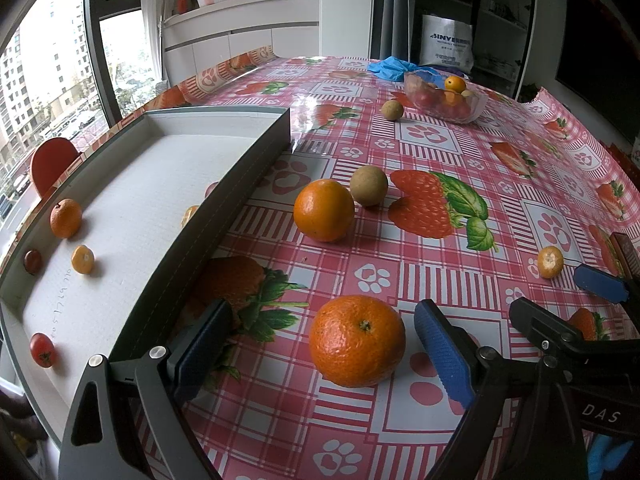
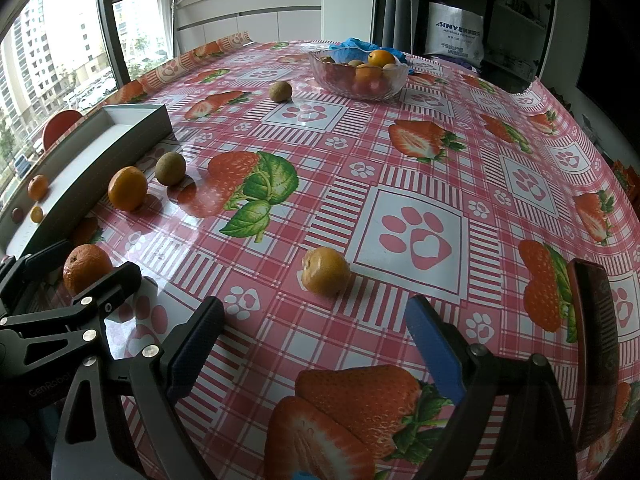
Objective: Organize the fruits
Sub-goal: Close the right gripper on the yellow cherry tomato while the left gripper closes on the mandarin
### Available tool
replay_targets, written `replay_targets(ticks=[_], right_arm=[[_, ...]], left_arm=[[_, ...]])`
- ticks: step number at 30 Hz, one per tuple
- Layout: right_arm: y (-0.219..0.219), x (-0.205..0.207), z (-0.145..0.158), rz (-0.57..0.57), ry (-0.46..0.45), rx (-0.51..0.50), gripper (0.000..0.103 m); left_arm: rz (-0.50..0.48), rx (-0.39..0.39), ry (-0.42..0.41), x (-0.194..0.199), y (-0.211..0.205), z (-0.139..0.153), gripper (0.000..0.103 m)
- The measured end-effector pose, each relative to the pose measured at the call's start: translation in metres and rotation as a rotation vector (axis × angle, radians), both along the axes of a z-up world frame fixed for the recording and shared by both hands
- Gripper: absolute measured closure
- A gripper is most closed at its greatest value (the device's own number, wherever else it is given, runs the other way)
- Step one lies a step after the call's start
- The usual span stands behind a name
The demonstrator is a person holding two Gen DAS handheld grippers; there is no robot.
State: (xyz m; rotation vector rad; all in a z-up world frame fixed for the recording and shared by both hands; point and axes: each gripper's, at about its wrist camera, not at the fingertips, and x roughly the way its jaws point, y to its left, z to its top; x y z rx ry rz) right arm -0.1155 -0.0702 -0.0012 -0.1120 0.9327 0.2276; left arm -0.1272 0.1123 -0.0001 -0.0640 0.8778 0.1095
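Observation:
A big orange lies on the tablecloth between the fingers of my left gripper, nearer the right pad. Neither pad touches it and the gripper is open. In the right wrist view, a small yellow-orange fruit sits just ahead of my right gripper, which is open with nothing between its fingers. Beside the grey tray rest another orange and a brown round fruit. Inside the tray lie a small orange, a tiny mandarin, a dark red fruit and a cherry tomato.
A glass bowl with several fruits stands at the far side, with blue gloves behind it and a brown fruit to its left. A dark red flat object lies at the table's right edge. A window is on the left.

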Motion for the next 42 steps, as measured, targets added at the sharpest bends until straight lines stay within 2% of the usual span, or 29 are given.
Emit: replay_targets(ticks=[8,10,22,25,27,28,30,31,33,35,36,42], right_arm=[[0.000,0.000,-0.001,-0.002,0.001,0.000,0.008],[-0.004,0.003,-0.004,-0.030,0.027,0.003,0.000],[-0.004,0.009,-0.003,-0.013,0.047,-0.005,0.001],[-0.007,0.010,0.003,-0.019,0.036,0.005,0.014],[-0.010,0.010,0.007,-0.023,0.022,0.008,0.042],[-0.011,0.009,0.008,-0.019,0.019,0.016,0.051],[-0.016,0.008,0.010,-0.010,0.029,0.057,0.086],[-0.023,0.008,0.011,-0.011,0.041,0.109,0.090],[-0.035,0.007,0.013,-0.017,0.053,0.198,0.091],[-0.045,0.005,0.016,-0.028,0.057,0.256,0.091],[-0.052,0.004,0.018,-0.033,0.061,0.287,0.091],[-0.068,0.004,0.024,-0.061,0.066,0.301,0.091]], left_arm=[[0.000,0.000,0.000,0.000,0.000,0.000,0.010],[0.000,0.000,0.000,-0.001,0.000,0.000,0.010],[0.006,0.003,0.008,0.000,0.002,0.001,0.010],[0.005,0.004,0.031,0.002,0.002,0.002,0.010],[-0.001,0.004,0.052,0.003,0.001,0.002,0.010],[-0.007,0.005,0.060,0.003,0.000,0.003,0.011],[-0.025,-0.005,0.070,0.004,-0.002,0.004,0.018],[-0.032,-0.001,0.076,0.004,-0.003,0.005,0.021],[-0.059,-0.004,0.082,0.005,-0.008,0.007,0.032],[-0.108,-0.001,0.084,0.006,-0.015,0.010,0.056],[-0.121,0.006,0.086,0.005,-0.017,0.011,0.061],[-0.147,-0.022,0.094,0.001,-0.018,0.013,0.063]])
